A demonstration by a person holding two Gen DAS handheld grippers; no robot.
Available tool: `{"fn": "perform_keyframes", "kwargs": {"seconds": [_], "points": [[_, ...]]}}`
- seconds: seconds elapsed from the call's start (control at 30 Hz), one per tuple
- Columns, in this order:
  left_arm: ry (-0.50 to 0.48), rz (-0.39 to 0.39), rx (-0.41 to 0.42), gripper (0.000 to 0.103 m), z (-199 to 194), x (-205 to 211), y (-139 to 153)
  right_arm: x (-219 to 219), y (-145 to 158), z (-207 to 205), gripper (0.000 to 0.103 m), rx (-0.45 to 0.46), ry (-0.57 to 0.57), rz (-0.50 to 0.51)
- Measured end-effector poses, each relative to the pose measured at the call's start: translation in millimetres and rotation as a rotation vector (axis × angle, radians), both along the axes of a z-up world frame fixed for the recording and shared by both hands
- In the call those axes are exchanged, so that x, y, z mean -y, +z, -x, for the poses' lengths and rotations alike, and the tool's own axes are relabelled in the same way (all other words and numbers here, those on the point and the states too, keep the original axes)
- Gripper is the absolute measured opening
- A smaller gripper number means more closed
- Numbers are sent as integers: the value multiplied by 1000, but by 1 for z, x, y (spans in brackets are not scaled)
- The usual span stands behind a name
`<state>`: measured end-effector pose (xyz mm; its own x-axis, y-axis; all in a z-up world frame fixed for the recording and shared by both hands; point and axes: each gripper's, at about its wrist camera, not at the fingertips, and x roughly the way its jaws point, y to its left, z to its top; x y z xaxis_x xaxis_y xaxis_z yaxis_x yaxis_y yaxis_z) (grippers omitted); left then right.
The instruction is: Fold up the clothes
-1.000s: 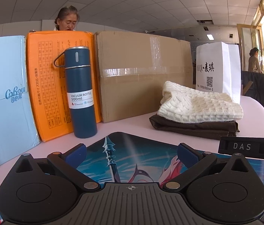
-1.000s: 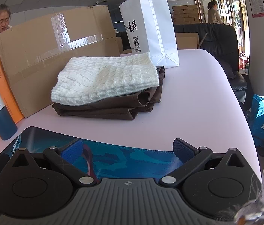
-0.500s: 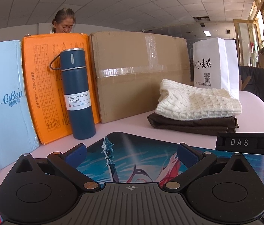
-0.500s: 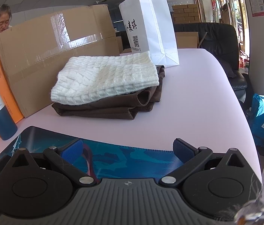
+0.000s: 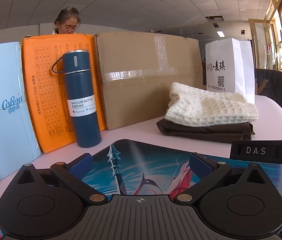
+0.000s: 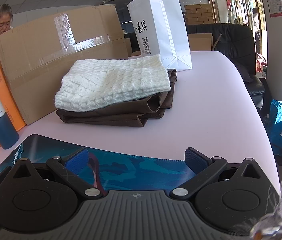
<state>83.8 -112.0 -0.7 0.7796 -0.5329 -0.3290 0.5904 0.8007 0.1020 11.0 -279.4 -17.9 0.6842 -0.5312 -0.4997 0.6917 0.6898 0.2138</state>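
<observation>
A folded white knit sweater (image 5: 211, 108) lies on top of a folded brown garment (image 5: 207, 131) on the pale table, at the right in the left wrist view. The same stack shows in the right wrist view, the sweater (image 6: 112, 84) over the brown garment (image 6: 120, 114). My left gripper (image 5: 141, 164) is open and empty, low over a blue printed mat (image 5: 141, 160), well short of the stack. My right gripper (image 6: 136, 159) is open and empty over the mat's edge (image 6: 141, 164), also short of the stack. Part of the right gripper (image 5: 265, 151) shows in the left wrist view.
A blue vacuum bottle (image 5: 80, 100) stands in front of an orange box (image 5: 40, 92). A pale blue box (image 5: 0, 108), a cardboard box (image 5: 147, 76) and a white paper bag (image 5: 229, 68) line the back. A person sits behind. The table edge (image 6: 261, 120) curves at right.
The left gripper has shifted slightly, so the scene sits a little lower and left in its view. The right gripper has barely moved. Both stay open.
</observation>
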Motion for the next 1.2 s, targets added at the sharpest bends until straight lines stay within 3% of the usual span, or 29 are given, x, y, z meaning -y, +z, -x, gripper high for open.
{"fn": "perform_keyframes", "kwargs": {"seconds": [1.2], "points": [[-7,-5,-8,103,-1,1,-1,1,-1,-1,103,-3,5,-4]]}}
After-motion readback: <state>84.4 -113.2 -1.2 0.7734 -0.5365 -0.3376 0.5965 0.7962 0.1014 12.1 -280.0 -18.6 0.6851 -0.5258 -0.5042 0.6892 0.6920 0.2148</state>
